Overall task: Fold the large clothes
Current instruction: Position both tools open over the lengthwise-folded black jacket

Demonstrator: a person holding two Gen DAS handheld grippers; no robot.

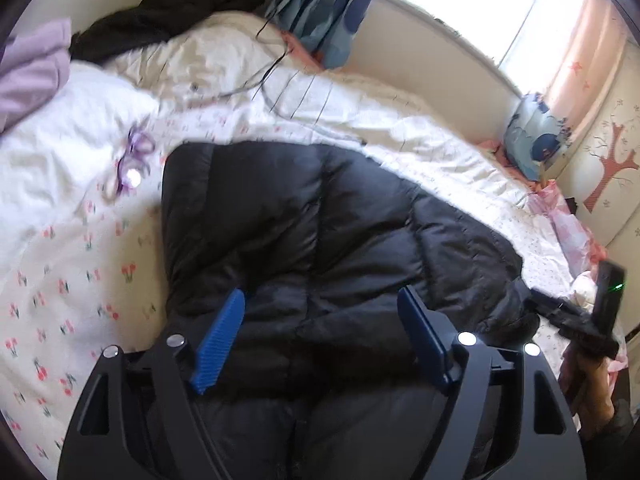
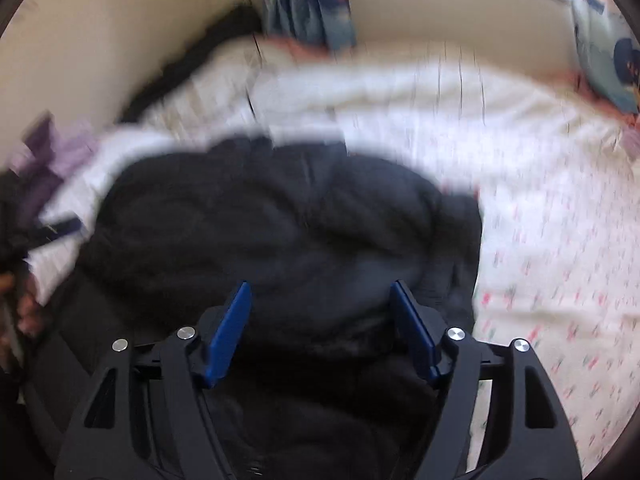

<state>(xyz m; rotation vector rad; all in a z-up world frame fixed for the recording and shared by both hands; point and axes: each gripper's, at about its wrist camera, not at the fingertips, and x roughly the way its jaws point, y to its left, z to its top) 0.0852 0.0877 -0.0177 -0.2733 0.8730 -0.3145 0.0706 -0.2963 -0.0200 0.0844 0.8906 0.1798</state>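
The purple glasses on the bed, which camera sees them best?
The left wrist view: the purple glasses lie sharp on the flowery sheet, left of the black jacket. The right wrist view is blurred and doesn't show them.

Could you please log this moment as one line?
jacket: folded on bed | left gripper: open, empty | right gripper: open, empty

blur: right wrist view smeared | cut off: black jacket [image 1: 320, 240] bottom edge

We found no readable text, labels, brands or numbers in either view; the curtain [image 1: 320, 4] and bedsheet [image 1: 60, 280] carried only printed patterns, and the right wrist view was blurred.
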